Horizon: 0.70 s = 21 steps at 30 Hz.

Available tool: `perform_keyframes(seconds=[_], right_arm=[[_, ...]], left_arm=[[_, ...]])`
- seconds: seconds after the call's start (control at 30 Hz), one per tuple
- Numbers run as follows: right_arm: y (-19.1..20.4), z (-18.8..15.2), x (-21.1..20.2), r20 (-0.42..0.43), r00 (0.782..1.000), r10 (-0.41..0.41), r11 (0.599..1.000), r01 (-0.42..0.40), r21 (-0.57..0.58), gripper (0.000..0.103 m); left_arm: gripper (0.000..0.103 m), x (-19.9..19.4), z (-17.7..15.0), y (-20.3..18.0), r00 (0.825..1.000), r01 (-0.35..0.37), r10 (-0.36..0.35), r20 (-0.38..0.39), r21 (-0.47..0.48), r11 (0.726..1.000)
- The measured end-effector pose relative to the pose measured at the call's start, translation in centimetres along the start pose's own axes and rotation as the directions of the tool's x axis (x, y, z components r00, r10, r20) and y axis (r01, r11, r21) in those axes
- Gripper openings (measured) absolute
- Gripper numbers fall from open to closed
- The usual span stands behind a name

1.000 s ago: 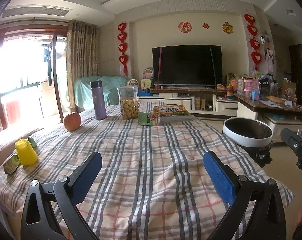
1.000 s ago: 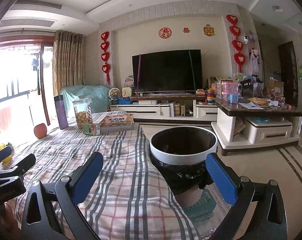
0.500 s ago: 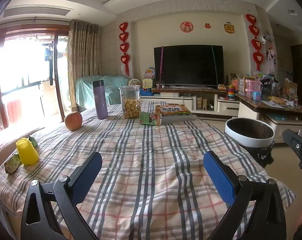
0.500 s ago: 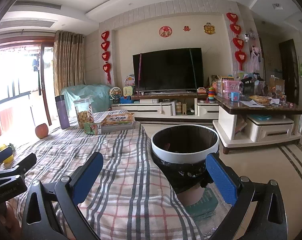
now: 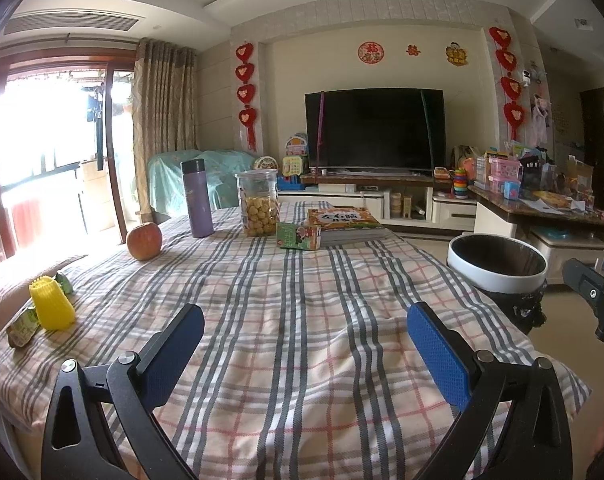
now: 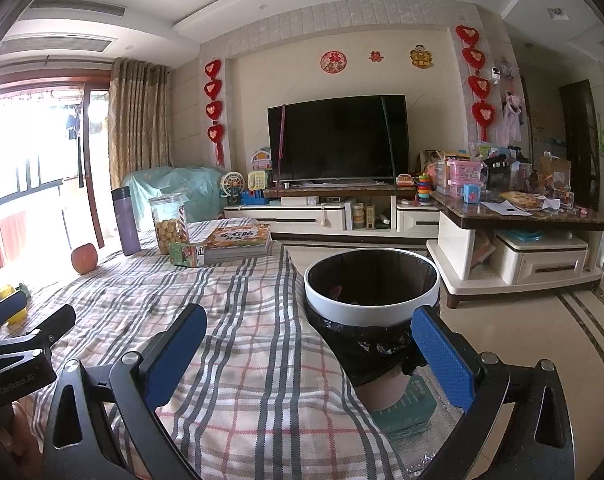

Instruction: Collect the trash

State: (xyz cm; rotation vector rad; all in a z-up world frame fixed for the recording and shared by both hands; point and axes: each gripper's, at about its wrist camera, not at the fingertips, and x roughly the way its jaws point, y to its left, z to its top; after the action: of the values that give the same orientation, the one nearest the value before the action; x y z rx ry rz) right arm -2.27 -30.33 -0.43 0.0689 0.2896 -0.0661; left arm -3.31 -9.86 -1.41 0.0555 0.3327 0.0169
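Left wrist view: the left gripper (image 5: 305, 332) hangs over the near end of a table covered in a plaid cloth (image 5: 302, 300), blue pads spread wide with nothing between them. On the far left edge sits a yellow ribbed cup (image 5: 51, 304) with some green wrappers (image 5: 22, 330) touching it, which looks like the trash, though it's small and warped out there so I can't say exactly what it is. Further back there's an apple (image 5: 144, 241), a purple thermos (image 5: 198, 198), a clear jar of round snacks (image 5: 259, 208), a small green carton (image 5: 298, 236) and a stack of books (image 5: 346, 222). The white-rimmed trash bin (image 5: 498, 266) with a black liner stands just off the table's right side.

Right wrist view: the right gripper (image 6: 308, 338) is also spread open and empty, held over the table's right edge with the bin just ahead of it. Living room behind: big dark TV (image 6: 338, 138) on a white console, red heart decorations on the wall, tan curtains, bright balcony door. The left gripper's body at the lower left reads "GenRobot.AI" I think. The top book's cover has Chinese text, too blurry to read.
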Motion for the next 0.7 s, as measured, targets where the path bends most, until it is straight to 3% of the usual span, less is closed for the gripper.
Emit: perform_keyframes(seconds=[0.7], right_arm=[[0.14,0.09,-0.13,-0.002,1.0,0.012,1.0,-0.012,-0.017,0.103]], left_arm=[[0.103,0.31,-0.16,0.02,1.0,0.005,-0.005,-0.005,0.006,1.0]])
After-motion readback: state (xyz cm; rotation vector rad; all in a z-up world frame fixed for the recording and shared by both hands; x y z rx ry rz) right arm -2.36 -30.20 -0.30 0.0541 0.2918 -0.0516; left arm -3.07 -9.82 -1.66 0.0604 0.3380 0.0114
